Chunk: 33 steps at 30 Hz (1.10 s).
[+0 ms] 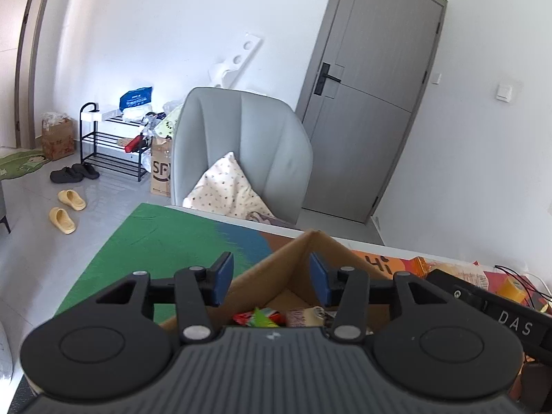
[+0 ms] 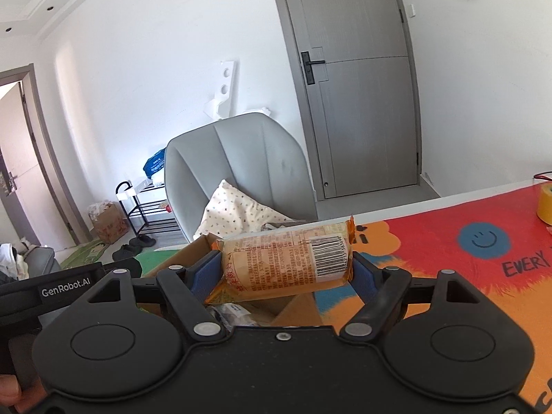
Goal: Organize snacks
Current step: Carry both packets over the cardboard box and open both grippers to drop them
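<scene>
A brown cardboard box (image 1: 296,258) stands on the colourful mat, with red, green and pale snack packets (image 1: 262,317) inside it. My left gripper (image 1: 270,281) hangs open over the box, nothing between its blue pads. In the right wrist view my right gripper (image 2: 286,269) is shut on an orange snack packet (image 2: 286,262) with a barcode, held crosswise above the same cardboard box (image 2: 193,255). A white wrapped snack (image 2: 234,312) lies in the box beneath it. The other gripper's body (image 2: 65,284) shows at the left.
A grey armchair (image 1: 241,145) with a patterned cushion (image 1: 227,186) stands beyond the table edge. A yellow tape roll (image 2: 545,203) sits on the red mat (image 2: 465,241) at far right. More packets (image 1: 459,272) and cables lie right of the box. A grey door (image 2: 355,79) is behind.
</scene>
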Tool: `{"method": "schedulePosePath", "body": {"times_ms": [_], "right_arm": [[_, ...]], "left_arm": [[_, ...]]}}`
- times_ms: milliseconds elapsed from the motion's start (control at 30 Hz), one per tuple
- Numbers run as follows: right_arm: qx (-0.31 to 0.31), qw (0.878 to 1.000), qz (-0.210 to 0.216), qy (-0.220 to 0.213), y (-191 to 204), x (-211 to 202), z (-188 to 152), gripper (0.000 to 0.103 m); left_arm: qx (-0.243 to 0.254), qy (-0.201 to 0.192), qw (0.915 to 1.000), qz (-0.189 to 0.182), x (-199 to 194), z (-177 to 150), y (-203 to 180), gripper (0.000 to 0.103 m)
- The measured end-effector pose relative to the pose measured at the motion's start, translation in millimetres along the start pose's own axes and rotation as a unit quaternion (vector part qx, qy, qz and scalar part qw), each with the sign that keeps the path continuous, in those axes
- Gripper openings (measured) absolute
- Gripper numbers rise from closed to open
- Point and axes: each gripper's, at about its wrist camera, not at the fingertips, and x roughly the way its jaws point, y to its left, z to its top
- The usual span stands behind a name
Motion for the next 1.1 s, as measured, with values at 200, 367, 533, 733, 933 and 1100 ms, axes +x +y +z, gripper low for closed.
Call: {"method": "schedulePosePath", "body": {"times_ms": [200,367,533,733,933,1100], "right_arm": [[-0.008,1.0,0.011,0.012,17,16,1,0.077],[-0.013,1.0,0.022,0.018,30,25,3,0.077],[-0.015,0.999,0.038,0.026,40,36,4,0.079],[-0.001,0.999,0.041,0.03,40,37,2,0.091],[0.011,0.999,0.021,0.029,28,23,-2,0.091],[0.018,0.999,0.009,0.029,18,8,-7,0.091]], "left_arm": [[-0.017,-0.006,0.9997,0.019,-5,2,20,0.051],[-0.024,-0.006,0.9994,0.025,-7,4,32,0.053],[-0.024,-0.007,0.9991,0.035,-10,4,39,0.064],[-0.025,-0.015,0.998,0.055,-13,3,42,0.083],[-0.021,-0.015,0.9981,0.056,-17,-1,36,0.088],[-0.013,-0.015,0.9985,0.05,-24,-7,27,0.089]]}}
